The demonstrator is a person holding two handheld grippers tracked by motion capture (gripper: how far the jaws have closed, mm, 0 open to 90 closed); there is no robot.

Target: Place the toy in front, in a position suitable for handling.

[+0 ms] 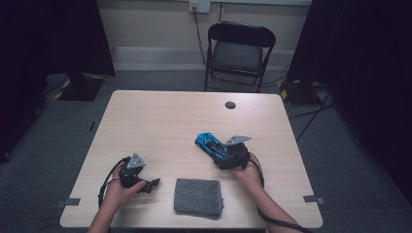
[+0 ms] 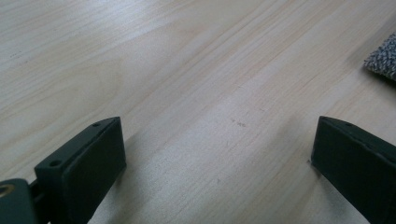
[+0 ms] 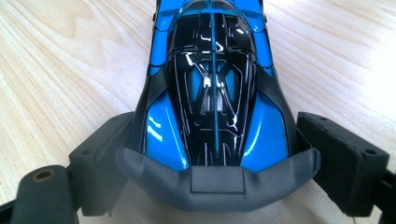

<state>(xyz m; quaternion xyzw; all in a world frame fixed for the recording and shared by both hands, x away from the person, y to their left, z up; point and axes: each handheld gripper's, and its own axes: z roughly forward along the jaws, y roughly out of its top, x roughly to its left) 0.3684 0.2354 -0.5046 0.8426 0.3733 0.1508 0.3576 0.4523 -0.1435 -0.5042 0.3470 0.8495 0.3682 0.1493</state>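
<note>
While clamped around the rear flanks of the blue toy car (image 3: 212, 93) near mid-tabletop (image 1: 160, 116), right gripper (image 3: 212, 154) narrow on a light, stiff, glossy, likely slippery shell; best held low on the sides. Left gripper (image 2: 217, 154) wide, empty, beside the grey cloth (image 1: 198, 196).

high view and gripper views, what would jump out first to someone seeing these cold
The shiny blue and black toy car stands out first, right of the table's middle, its rear between the jaws of the right gripper, which press its sides. Next comes the folded grey cloth at the near edge, and beside it the left gripper, open over bare wood.
</note>
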